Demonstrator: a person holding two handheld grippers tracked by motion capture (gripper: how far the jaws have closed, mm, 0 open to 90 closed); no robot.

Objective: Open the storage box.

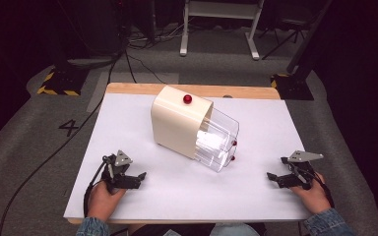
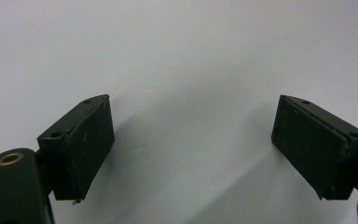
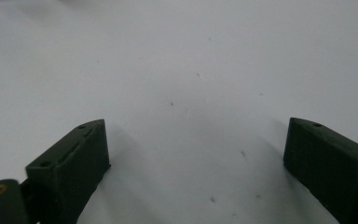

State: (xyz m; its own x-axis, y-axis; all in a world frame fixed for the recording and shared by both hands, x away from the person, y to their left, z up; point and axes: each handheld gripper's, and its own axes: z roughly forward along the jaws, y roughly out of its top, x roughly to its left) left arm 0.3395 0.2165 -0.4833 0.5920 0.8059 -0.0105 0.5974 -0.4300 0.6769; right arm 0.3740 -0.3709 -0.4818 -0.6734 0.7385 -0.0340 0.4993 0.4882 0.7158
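Cream plastic housing with clear acrylic drawers: a small drawer cabinet (image 1: 179, 123) sits near the middle of the white table top (image 1: 128, 128), turned at an angle, its drawer fronts facing the near right. One clear drawer (image 1: 219, 137) stands pulled out; small red knobs (image 1: 234, 143) mark the drawer fronts, and a larger red knob (image 1: 187, 99) sits on the roof.

Left gripper (image 1: 140, 176) rests at the near left, right gripper (image 1: 271, 177) at the near right, both well apart from the cabinet. Both have jaws spread wide with nothing between them; in each gripper view bare white surface lies between the black pads (image 2: 91, 140).

Handling, judged: the cabinet is probably light and rigid, smooth-walled, likely to skid when pushed. Acrylic is stiff but may crack under a hard pinch. Best hold looks like a front knob for sliding a drawer, with the other gripper bracing the cream shell.
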